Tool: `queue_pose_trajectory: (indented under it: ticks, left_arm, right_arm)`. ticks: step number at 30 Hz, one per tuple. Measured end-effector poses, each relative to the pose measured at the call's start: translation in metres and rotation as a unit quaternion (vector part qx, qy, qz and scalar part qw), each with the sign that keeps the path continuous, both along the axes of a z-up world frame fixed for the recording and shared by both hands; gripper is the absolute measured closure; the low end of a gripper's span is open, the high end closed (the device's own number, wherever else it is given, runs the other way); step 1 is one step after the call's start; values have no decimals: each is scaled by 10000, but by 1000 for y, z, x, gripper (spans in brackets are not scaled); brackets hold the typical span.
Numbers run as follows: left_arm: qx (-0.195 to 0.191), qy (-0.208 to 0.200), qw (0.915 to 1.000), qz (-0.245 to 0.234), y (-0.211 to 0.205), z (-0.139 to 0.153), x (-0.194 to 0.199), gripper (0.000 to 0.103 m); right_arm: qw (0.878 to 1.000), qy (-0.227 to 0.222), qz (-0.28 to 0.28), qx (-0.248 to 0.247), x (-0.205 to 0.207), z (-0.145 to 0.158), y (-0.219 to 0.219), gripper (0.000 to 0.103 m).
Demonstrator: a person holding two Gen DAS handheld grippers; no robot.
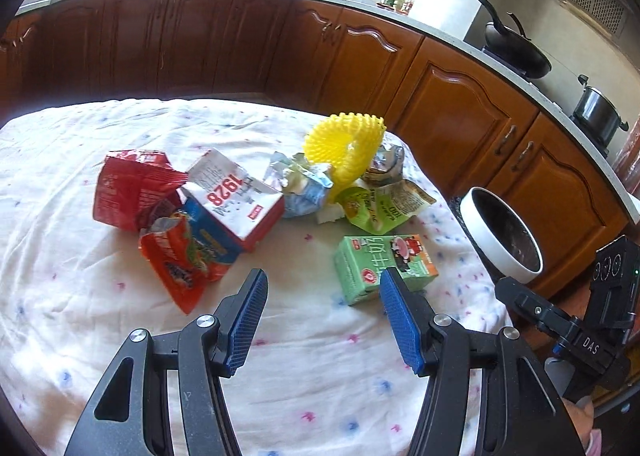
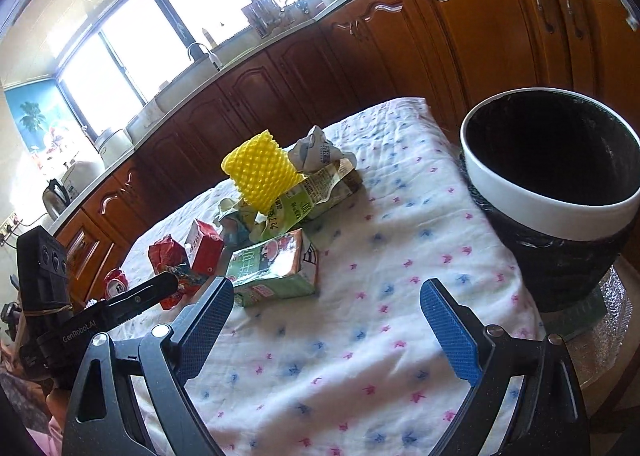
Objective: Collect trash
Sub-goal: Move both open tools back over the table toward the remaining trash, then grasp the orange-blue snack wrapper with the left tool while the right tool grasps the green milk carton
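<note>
Left wrist view: green milk carton (image 1: pixel 384 268) lies just ahead-right of the wide-open, empty left gripper (image 1: pixel 324 296); right gripper (image 2: pixel 328 312) is released too.

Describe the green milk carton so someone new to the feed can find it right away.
Start at the white-rimmed trash bin beside the cloth-covered table. From the bin, look toward the trash pile: the green milk carton lies on its side, nearest the grippers. It alone is an intact box; its neighbours are crumpled wrappers and a yellow foam net.
</note>
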State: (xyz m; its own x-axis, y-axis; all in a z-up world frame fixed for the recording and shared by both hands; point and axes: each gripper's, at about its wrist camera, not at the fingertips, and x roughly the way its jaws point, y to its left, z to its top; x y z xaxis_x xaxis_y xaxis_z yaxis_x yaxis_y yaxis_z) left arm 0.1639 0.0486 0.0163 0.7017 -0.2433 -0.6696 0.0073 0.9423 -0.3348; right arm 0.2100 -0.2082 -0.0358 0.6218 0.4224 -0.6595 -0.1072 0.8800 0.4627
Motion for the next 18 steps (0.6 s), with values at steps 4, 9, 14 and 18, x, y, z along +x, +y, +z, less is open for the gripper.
queue_pose_trajectory:
  ticks: [4, 9, 14, 18]
  left_arm:
    - [39, 27, 9998, 213, 22, 3, -5, 45]
    - [48, 86, 9986, 529, 44, 2, -5, 45]
    - [77, 226, 9969, 746, 57, -6, 7, 43]
    - [132, 326, 9960, 821, 63, -14, 20, 43]
  right_arm:
    - [9996, 21, 272, -64, 6, 0, 15, 7]
    - [9961, 195, 803, -314, 22, -7, 38, 7]
    - [9943, 366, 969, -235, 39, -18, 50, 7]
    - [9943, 418, 974, -145, 53, -28, 54, 8]
